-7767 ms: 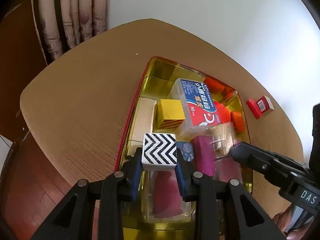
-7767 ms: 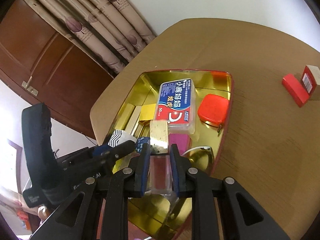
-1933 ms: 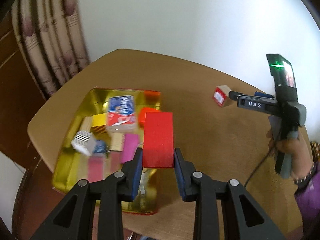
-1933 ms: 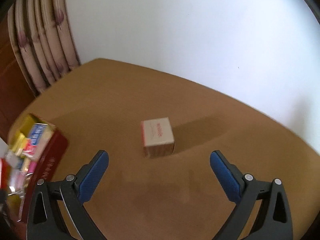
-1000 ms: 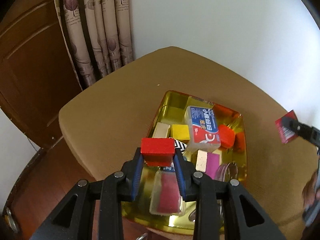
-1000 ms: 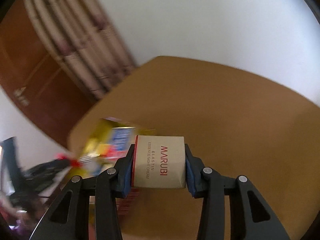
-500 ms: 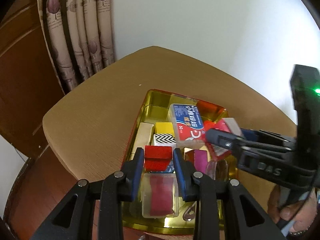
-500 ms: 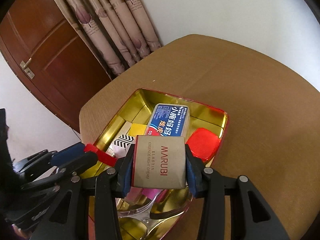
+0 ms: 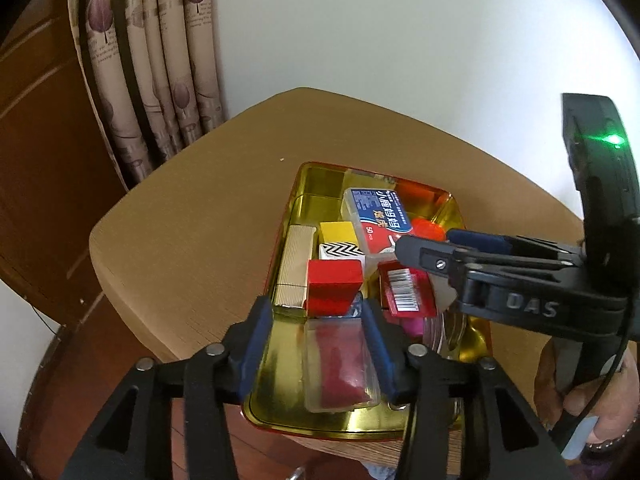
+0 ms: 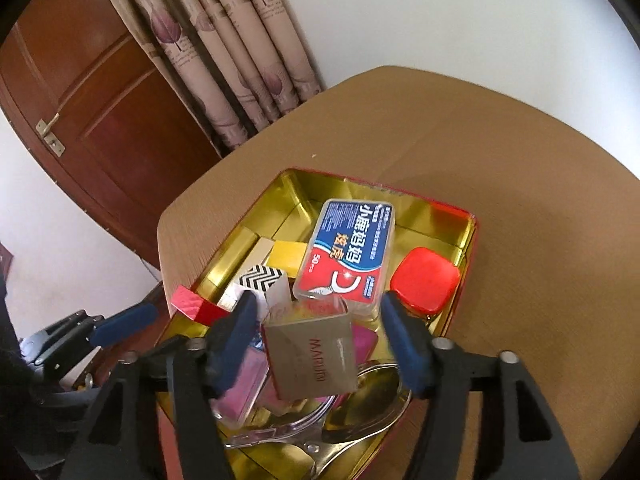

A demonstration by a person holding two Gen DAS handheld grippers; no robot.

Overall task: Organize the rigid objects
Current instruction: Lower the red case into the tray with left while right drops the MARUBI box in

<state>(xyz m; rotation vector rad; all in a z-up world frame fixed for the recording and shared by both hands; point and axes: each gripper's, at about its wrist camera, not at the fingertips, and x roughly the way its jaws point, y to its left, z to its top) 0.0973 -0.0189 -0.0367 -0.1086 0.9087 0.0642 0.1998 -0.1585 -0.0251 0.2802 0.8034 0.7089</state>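
A brown door [image 10: 92, 120] and leaf-print curtains [image 10: 240, 40] stand left of the white wall [image 10: 460, 12]. On the tan table [image 10: 520, 200] — a gold tin [image 10: 466, 232] holds the red block [image 9: 334, 286] and MARUBI box [image 10: 312, 354]. Left gripper [image 9: 318, 344] and right gripper [image 10: 324, 338] — both spread wide, gripping nothing.

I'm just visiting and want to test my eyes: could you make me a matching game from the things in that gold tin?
1 floss box
2 cube
3 carton
4 rounded case

A black-and-white zigzag
B plain red, by the tin's wall
C blue and red label
D beige, tilted between the open right gripper's fingers

Pairs: 1-C, 2-A, 3-D, 4-B.
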